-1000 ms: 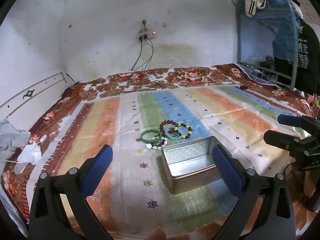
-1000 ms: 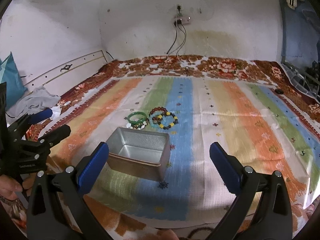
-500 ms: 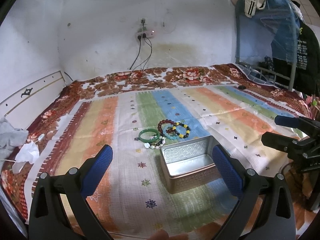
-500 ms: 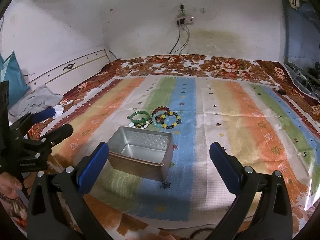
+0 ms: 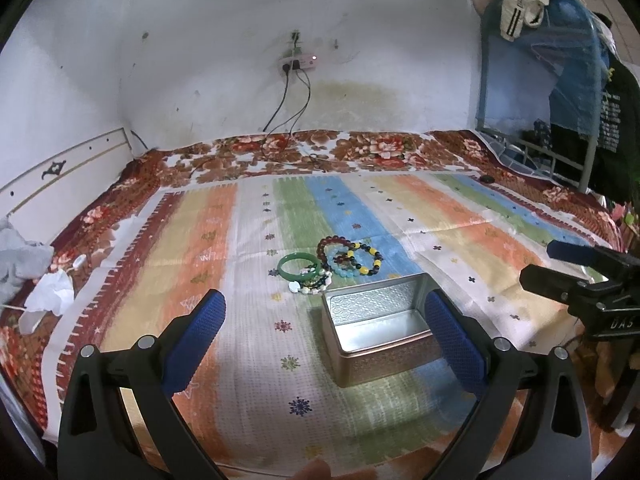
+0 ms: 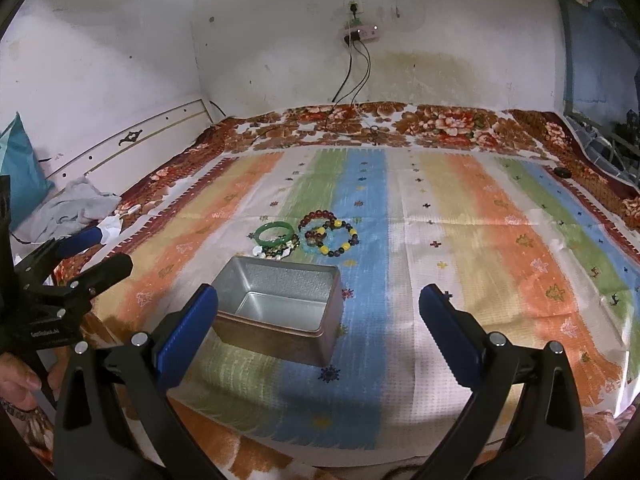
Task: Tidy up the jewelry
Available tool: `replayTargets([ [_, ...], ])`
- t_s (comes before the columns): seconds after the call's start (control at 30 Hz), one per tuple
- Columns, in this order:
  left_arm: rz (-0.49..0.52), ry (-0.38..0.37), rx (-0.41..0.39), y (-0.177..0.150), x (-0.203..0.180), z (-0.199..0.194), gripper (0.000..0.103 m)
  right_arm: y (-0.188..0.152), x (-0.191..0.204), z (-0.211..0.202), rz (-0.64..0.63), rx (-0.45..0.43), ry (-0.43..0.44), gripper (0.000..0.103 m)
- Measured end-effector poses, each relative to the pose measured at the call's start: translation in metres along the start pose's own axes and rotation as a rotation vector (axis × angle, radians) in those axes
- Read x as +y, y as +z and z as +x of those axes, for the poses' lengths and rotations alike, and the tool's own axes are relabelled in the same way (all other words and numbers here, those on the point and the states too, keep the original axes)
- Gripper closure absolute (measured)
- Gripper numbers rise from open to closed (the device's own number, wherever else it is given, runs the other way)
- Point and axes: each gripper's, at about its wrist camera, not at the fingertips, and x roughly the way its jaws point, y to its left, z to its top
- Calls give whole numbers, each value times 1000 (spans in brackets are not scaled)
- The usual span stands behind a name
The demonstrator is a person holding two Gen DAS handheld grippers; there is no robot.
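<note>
L wrist view: L gripper (image 5: 322, 320) is seen w/ jaws spread wide, nothing held, hovering above the striped cloth (image 5: 224, 248). An open metal tin (image 5: 380, 330) is set on the cloth betw. the blue pads, nearer the R pad (image 5: 454, 338); its inside looks empty. Just beyond the tin a cluster of bracelets is laid: green bangle (image 5: 297, 267), dark red bead bracelet (image 5: 334, 245), black/yellow bead bracelet (image 5: 362, 258), and a white/dark bead one (image 5: 311, 283) closest to the tin, just beside its far rim. R gripper (image 5: 560, 268) is seen at the right edge, apart from the tin; from here its state can't be told.

R wrist view: R gripper (image 6: 318, 320) is shown spread wide, empty. Tin (image 6: 280, 310) is seen low-left of center, by the L pad (image 6: 188, 334). Bangle (image 6: 274, 234) and bead bracelets (image 6: 332, 234) are grouped just behind the tin, on the cloth (image 6: 460, 220). L gripper (image 6: 80, 252) is seen at far left, held by a hand (image 6: 18, 378).
</note>
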Motion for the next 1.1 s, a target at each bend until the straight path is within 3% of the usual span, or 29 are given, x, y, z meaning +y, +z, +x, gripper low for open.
replayTargets([
  [0.33,-36,17,57,5,11,15,5,9,2,8,-29,2,31,4],
  [0.6,-79,-13,96,17,20,35,5,26,-9,33,-19,24,-16,4],
  [0.9,-44,40,82,33,17,49,5,41,-10,55,-51,62,-49,4],
  [1.1,-48,37,84,41,19,60,5,49,-19,63,-12,63,-18,4],
])
